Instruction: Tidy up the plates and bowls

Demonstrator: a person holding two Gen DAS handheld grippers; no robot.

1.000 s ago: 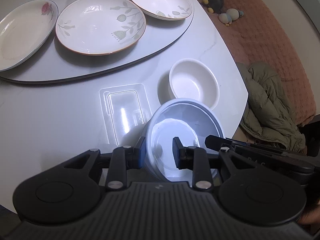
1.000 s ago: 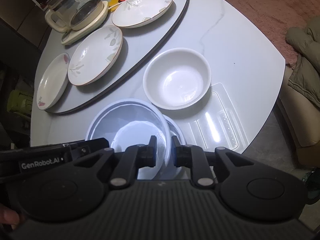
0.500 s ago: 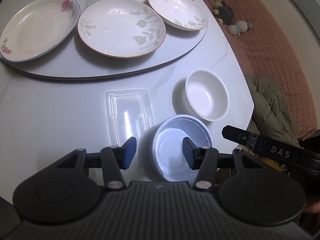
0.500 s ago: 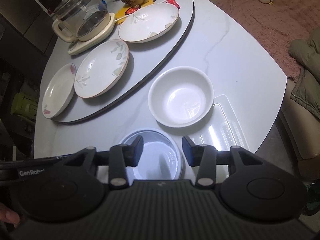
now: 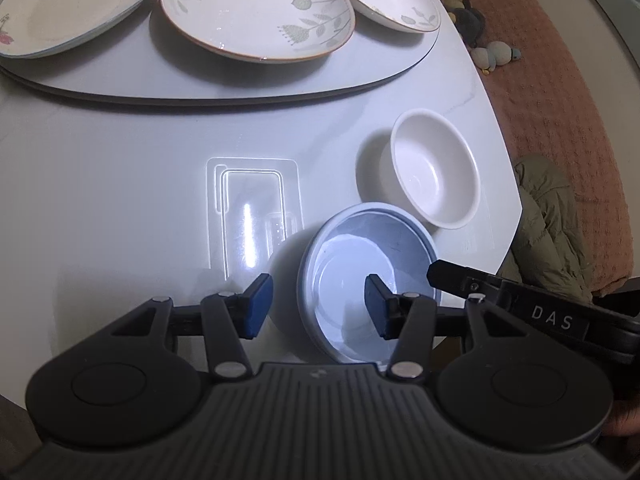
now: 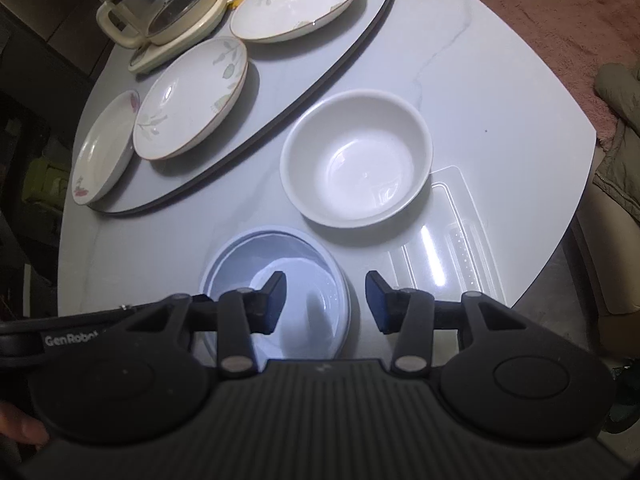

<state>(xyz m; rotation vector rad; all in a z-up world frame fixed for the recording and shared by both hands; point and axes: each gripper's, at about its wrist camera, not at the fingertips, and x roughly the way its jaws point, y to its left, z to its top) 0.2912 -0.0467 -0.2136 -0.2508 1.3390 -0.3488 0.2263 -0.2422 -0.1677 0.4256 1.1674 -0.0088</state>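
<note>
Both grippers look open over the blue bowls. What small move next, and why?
Probably send the right gripper forward to the white bowl. Both it and the left gripper are open and hold nothing, the blue bowl sits on the table, and the white bowl stands beside it.

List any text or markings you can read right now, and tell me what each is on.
"DAS": white letters on the black body of the right gripper, seen from the left wrist view.
"GenRobo": white letters on the black body of the left gripper, seen from the right wrist view; the word runs on behind the right gripper's linkage, so the rest is hidden.
The plates carry only leaf and flower patterns, no words. Nothing else is legible.
</note>
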